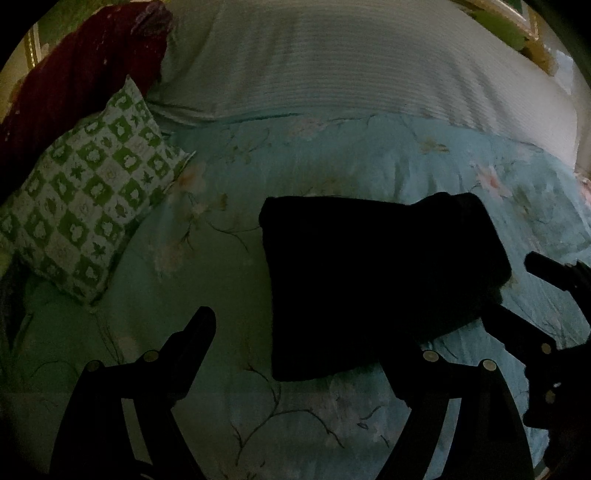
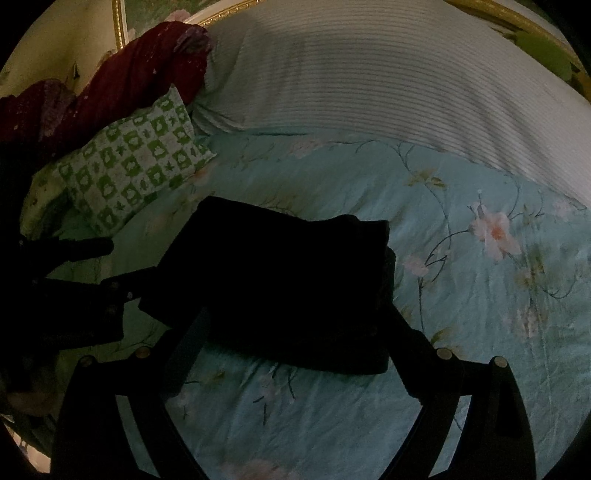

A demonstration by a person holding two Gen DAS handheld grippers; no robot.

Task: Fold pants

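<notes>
The dark pants [image 1: 376, 273] lie folded into a thick rectangular bundle on the light blue floral bedsheet [image 1: 207, 369]. My left gripper [image 1: 306, 332] is open just in front of the bundle's near left corner. Its left finger is over bare sheet, and its right finger blends into the dark cloth. The right gripper [image 1: 517, 291] reaches in from the right, next to the bundle's right edge. In the right wrist view the pants [image 2: 280, 280] lie between and just beyond the wide-open fingers of my right gripper [image 2: 295, 321]. The left gripper [image 2: 125, 264] shows at the left by the bundle's left edge.
A green-and-white checked pillow [image 1: 88, 206] lies to the left of the pants. A dark red cloth [image 1: 74, 70] is bunched behind it. A white ribbed cover [image 1: 351, 62] spans the far side of the bed, with a gold-trimmed headboard [image 2: 517, 22] beyond.
</notes>
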